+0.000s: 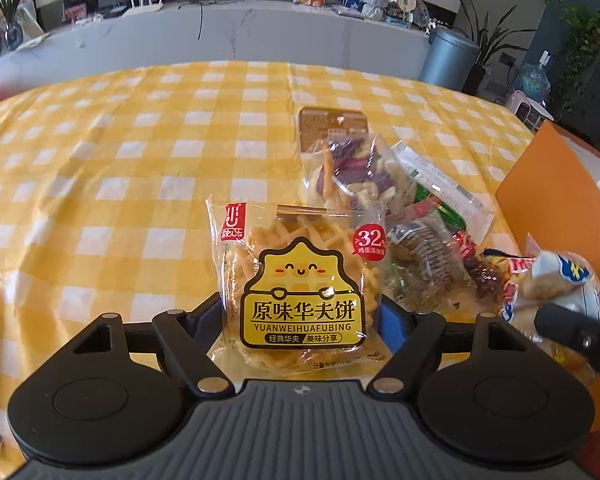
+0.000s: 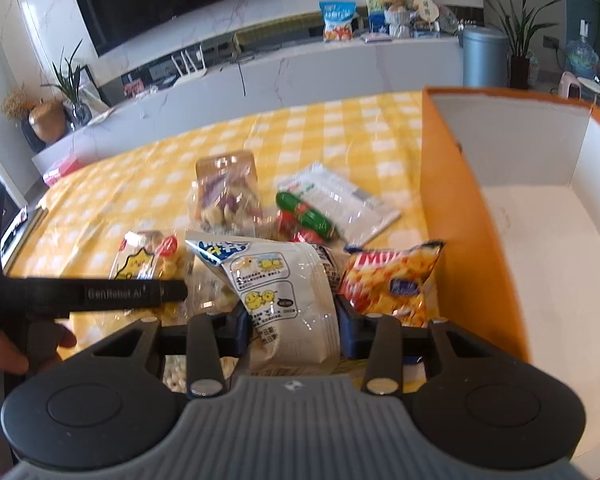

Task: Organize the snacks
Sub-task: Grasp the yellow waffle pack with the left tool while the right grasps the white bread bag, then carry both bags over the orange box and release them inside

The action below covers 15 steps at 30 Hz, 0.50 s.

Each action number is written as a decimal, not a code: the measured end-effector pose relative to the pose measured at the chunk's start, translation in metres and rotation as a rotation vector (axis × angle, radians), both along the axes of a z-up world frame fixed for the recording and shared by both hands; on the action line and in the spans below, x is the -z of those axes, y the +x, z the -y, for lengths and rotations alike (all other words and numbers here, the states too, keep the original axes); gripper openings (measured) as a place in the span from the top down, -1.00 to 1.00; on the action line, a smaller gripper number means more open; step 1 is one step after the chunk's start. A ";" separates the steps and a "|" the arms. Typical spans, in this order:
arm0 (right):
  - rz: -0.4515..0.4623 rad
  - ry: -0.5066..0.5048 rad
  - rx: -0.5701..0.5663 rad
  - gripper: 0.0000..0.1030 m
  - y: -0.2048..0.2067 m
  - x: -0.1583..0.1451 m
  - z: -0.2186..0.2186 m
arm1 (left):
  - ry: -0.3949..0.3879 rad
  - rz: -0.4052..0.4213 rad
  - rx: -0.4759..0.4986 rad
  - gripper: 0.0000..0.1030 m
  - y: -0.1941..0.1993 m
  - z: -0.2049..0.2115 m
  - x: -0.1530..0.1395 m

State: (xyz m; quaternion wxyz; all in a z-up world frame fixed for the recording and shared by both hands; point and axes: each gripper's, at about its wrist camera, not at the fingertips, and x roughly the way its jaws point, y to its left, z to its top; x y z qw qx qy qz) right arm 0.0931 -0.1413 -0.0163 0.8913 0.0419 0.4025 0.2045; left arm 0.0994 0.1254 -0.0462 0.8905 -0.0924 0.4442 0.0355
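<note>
Snacks (image 2: 284, 216) lie heaped on the yellow checked cloth (image 1: 100, 160), just beside the orange box (image 2: 460, 200), whose white inside shows nothing in it yet, so the sorting looks barely begun.

Right gripper (image 2: 294, 320) first: its jaws are pinched in on the white puff bag (image 2: 288, 292), pads pressing both sides, and the film creases between them. That reads as a grasp made, lift not yet done. Next it needs a clean rise and a swing right over the box wall, minding the orange chip bag (image 2: 392, 280) lying against it.

Left gripper (image 1: 302, 316) now: jaws wide, flanking the waffle pack (image 1: 300, 292). Whether the pads touch the film I cannot tell, so call it not yet gripped. It needs a firm squeeze low on the pack before any lift.

The packs are glossy, crinkly, air-puffed plastic, so likely slippery and crushable. Behind the waffle sit a mixed veggie-crisp bag (image 1: 340, 168), a green sausage (image 2: 304, 212) and a clear flat packet (image 2: 340, 196), touching and overlapping one another.
</note>
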 end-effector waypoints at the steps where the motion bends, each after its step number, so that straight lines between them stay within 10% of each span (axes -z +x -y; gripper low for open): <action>1: 0.012 0.000 0.005 0.21 0.000 -0.004 0.001 | 0.005 0.013 0.001 -0.72 -0.003 0.002 -0.005; 15: 0.177 0.035 0.094 0.25 -0.005 -0.054 0.049 | 0.012 0.154 0.106 -0.72 -0.028 0.045 -0.072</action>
